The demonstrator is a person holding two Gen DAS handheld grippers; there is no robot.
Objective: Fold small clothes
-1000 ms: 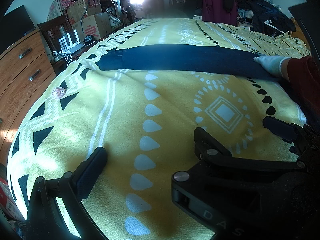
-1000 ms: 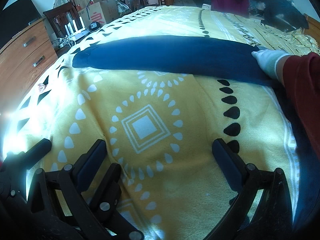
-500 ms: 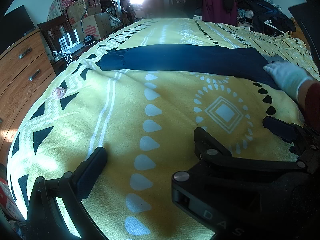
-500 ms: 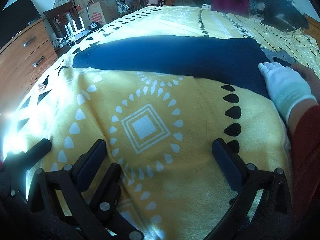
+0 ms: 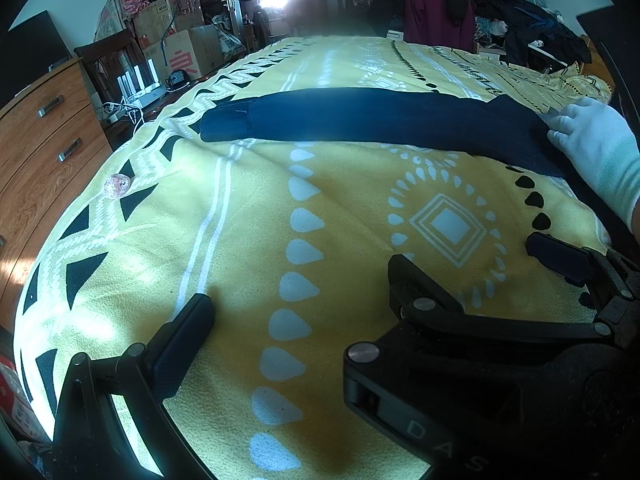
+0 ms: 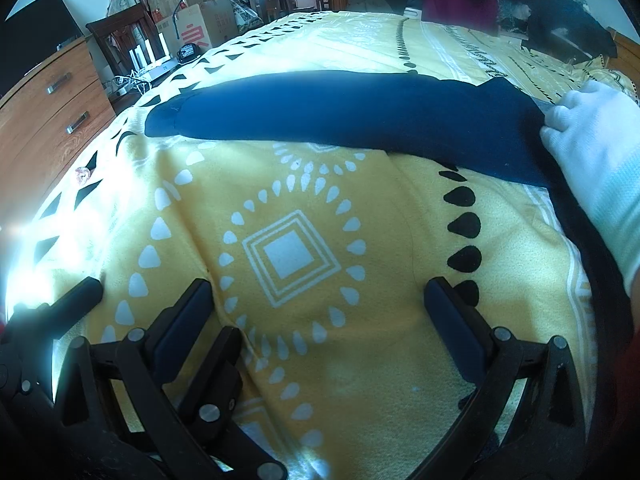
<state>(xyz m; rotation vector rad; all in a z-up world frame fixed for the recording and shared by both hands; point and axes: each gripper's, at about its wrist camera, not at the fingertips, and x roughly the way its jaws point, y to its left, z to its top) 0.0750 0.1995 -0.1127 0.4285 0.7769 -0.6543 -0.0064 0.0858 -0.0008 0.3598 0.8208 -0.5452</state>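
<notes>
A long navy-blue folded cloth garment (image 6: 352, 120) is laid across the yellow patterned bed blanket (image 6: 288, 360), well beyond both hand-held grippers. The left hand-held gripper (image 5: 300, 300) and right hand-held gripper (image 6: 316, 292) are seen spread wide, holding nothing. The garment's right end is touched by a white-gloved hand (image 6: 588, 128).

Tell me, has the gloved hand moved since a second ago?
Yes. The gloved hand has shifted toward the camera along the right end of the navy garment, judged against the black teardrop marks on the yellow blanket.
</notes>
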